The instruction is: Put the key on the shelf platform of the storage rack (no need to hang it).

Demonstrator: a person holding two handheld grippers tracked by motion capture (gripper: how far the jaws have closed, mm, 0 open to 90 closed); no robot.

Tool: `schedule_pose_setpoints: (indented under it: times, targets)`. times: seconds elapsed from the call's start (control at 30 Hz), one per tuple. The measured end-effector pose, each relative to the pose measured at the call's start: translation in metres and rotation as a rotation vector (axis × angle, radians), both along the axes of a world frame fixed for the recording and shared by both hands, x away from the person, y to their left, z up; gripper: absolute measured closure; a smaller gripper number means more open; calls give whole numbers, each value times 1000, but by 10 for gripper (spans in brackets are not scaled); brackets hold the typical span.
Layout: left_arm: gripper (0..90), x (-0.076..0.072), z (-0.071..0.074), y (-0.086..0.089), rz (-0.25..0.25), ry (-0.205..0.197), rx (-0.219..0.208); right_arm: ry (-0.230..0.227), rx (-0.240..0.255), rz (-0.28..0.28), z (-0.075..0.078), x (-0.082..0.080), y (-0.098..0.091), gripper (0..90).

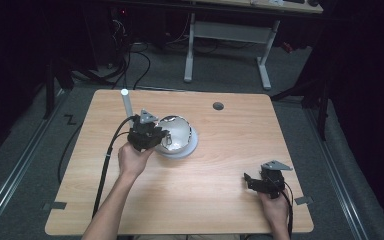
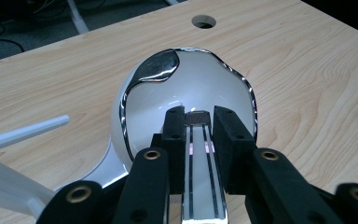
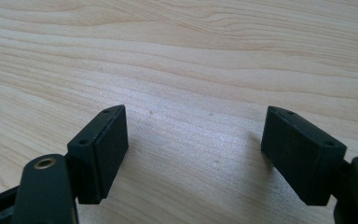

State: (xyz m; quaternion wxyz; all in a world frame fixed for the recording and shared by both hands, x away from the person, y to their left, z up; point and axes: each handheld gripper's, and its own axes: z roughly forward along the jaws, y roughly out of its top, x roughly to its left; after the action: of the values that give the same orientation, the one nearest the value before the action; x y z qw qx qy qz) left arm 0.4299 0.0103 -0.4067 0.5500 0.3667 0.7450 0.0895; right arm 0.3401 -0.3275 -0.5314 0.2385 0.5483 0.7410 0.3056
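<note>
**Left gripper clamped on ladle handle, right gripper idle and open**

Ladle (image 2: 186,98): white bowl with a shiny chrome rim, lying on the bench (image 1: 220,165) left of centre, toward the far half. In the high view it sits on a pale round plate (image 1: 192,146). Its flat handle, white with two dark stripes, runs back toward the camera in the left gripper view.

Left gripper (image 1: 147,132): at the ladle's near-left side, its fingers (image 2: 230,140) closed together on the handle just behind the bowl, one on each side. Left hand (image 1: 134,160) holds it from behind, cable trailing down the bench's left side.

A white post (image 1: 126,104) stands upright just beyond the left gripper. Small round hole (image 1: 218,106) in the bench near the far edge, to the right of the ladle.

Right gripper (image 1: 266,182): well apart from the ladle, near the bench's front right corner, held by the right hand (image 1: 275,210). Its fingers (image 3: 105,149) are spread wide, bare wood between them, holding nothing.

Dark floor with cables and a white frame beyond the bench.
</note>
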Motion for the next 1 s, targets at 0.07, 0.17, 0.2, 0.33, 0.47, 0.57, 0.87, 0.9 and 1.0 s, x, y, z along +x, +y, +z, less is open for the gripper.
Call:
schedule_pose_setpoints:
  times: [0.07, 0.17, 0.2, 0.33, 0.47, 0.57, 0.87, 0.9, 1.0]
  targets:
    - [754, 2, -2, -1, -6, 1, -1, 0, 0, 0, 0, 0, 0, 232]
    - [754, 6, -6, -4, -4, 17, -8, 1, 1, -1, 0, 0, 0, 232]
    - [754, 6, -8, -5, -4, 20, -7, 0, 0, 0, 0, 0, 0, 232]
    - [755, 10, -15, -11, -13, 30, -5, 0, 0, 0, 0, 0, 0, 232]
    - [755, 13, -20, -16, -23, 40, 5, 1, 1, -1, 0, 0, 0, 232]
    - [755, 15, -23, -19, -27, 41, 13, 0, 0, 0, 0, 0, 0, 232]
    - [753, 21, -35, -28, -38, 73, 36, 0, 0, 0, 0, 0, 0, 232]
    - [753, 22, -37, -28, -39, 77, 42, 0, 0, 0, 0, 0, 0, 232]
    - [752, 23, -41, -31, -35, 88, 53, 0, 0, 0, 0, 0, 0, 232]
